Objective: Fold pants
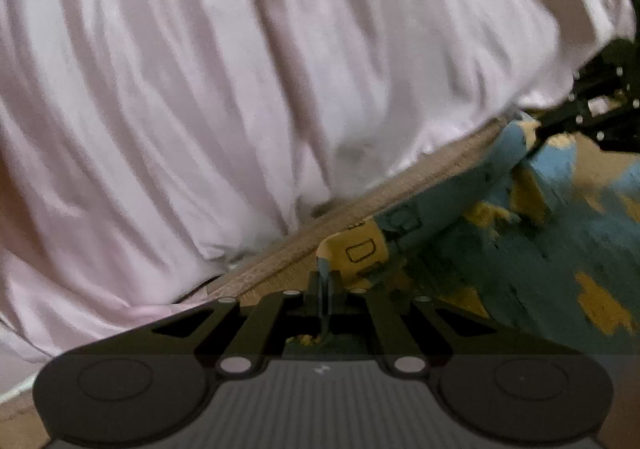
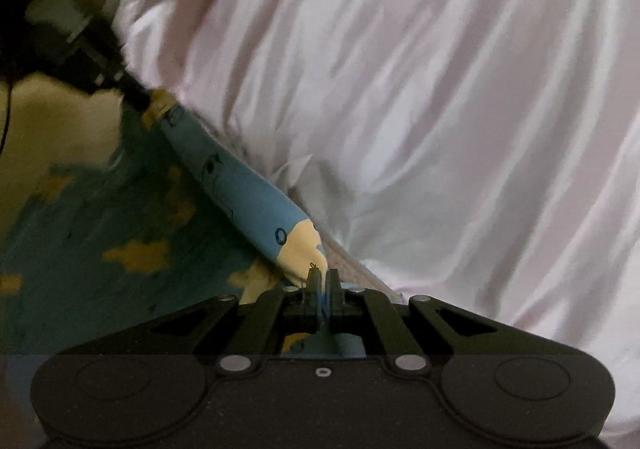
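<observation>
**Both grippers pinch the pants edge over the pink sheet**

Pink, wrinkled sheet (image 1: 200,89) fills the background beyond the fingers of both grippers, with a strip of tan surface (image 1: 360,209) showing at its edge. The pants (image 2: 240,189), blue with yellow patches, are stretched between the two tools. The left gripper (image 1: 324,285) has its fingers together, clamped on a thin fold of the cloth just at the tips. The right gripper (image 2: 322,285) is also closed on the pants, with the yellow part of the edge rising right ahead of its fingers. From the right wrist view, the other gripper shows far ahead and to the left of the fingers, at the opposite end of the taut edge.

I judge the main risk to be slipping: each grip holds only a small piece of cloth, so a strong pull apart could free one end. The picture is blurred, so a quick swing may also drop the hanging part unevenly and make a crooked fold.
</observation>
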{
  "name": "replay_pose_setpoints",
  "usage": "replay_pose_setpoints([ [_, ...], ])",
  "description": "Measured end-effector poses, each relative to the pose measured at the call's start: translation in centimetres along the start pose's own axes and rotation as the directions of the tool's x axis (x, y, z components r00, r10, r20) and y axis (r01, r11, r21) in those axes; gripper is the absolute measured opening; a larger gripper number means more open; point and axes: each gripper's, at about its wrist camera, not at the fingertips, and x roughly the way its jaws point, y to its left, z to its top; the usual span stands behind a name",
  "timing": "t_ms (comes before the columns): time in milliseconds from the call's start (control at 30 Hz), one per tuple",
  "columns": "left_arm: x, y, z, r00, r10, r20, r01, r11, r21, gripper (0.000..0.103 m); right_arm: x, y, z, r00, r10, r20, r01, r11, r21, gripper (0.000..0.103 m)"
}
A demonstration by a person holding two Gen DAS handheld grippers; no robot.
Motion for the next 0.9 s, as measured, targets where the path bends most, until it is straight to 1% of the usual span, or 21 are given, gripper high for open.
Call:
replay_pose_setpoints([
  [67, -0.9, -1.3, -0.8, 1.000, -0.001, -0.014, 0.002, 0.999, 0.049, 0.003, -1.6, 2.3, -0.6, 1.000, -0.020, -0.006, 0.020, 0.997, -0.069, 0.000],
  [167, -2.0, -3.1, -2.1, 0.999, 0.003, -0.053, 0.004, 0.992, 0.125, 0.003, -3.3, 5.7, -1.6, 0.999, -0.039, -0.022, 0.036, 0.990, -0.135, 0.000],
  [200, -2.2, -3.8, -2.7, 0.998, 0.007, -0.063, 0.003, 0.987, 0.163, 0.003, -3.8, 6.8, -1.8, 0.999, -0.044, -0.027, 0.040, 0.988, -0.148, 0.000],
  [267, -2.7, -5.1, -4.0, 0.997, 0.016, -0.074, 0.001, 0.974, 0.227, 0.003, -4.7, 8.5, -2.3, 0.998, -0.043, -0.039, 0.037, 0.990, -0.135, 0.000],
  [333, -3.5, -6.1, -5.2, 0.997, 0.023, -0.075, -0.002, 0.966, 0.260, 0.003, -5.0, 10.0, -2.6, 0.998, -0.040, -0.049, 0.034, 0.993, -0.112, 0.000],
  [500, -4.1, -7.5, -7.2, 0.995, 0.042, -0.088, -0.020, 0.970, 0.242, 0.003, -5.2, 12.0, -3.5, 0.996, -0.030, -0.085, 0.026, 0.999, -0.047, 0.000],
  [633, -3.7, -7.3, -7.9, 0.992, 0.039, -0.119, -0.014, 0.979, 0.205, 0.004, -6.1, 12.7, -4.6, 0.994, -0.025, -0.105, 0.026, 1.000, 0.007, 0.000],
  [667, -3.7, -7.2, -8.0, 0.992, 0.036, -0.123, -0.010, 0.980, 0.200, 0.006, -5.8, 12.6, -4.7, 0.994, -0.022, -0.107, 0.024, 1.000, 0.017, 0.000],
  [800, -3.4, -6.8, -8.0, 0.992, 0.024, -0.125, 0.003, 0.977, 0.213, 0.009, -5.7, 12.7, -5.0, 0.993, -0.012, -0.114, 0.016, 0.999, 0.037, 0.000],
  [867, -3.2, -6.8, -8.1, 0.992, 0.022, -0.124, 0.006, 0.974, 0.225, 0.016, -5.5, 12.7, -5.0, 0.993, -0.002, -0.120, 0.006, 0.999, 0.032, 0.002],
  [900, -3.1, -6.8, -8.2, 0.992, 0.026, -0.122, 0.003, 0.972, 0.233, 0.017, -5.5, 12.8, -5.0, 0.992, 0.002, -0.123, 0.001, 1.000, 0.026, 0.005],
])
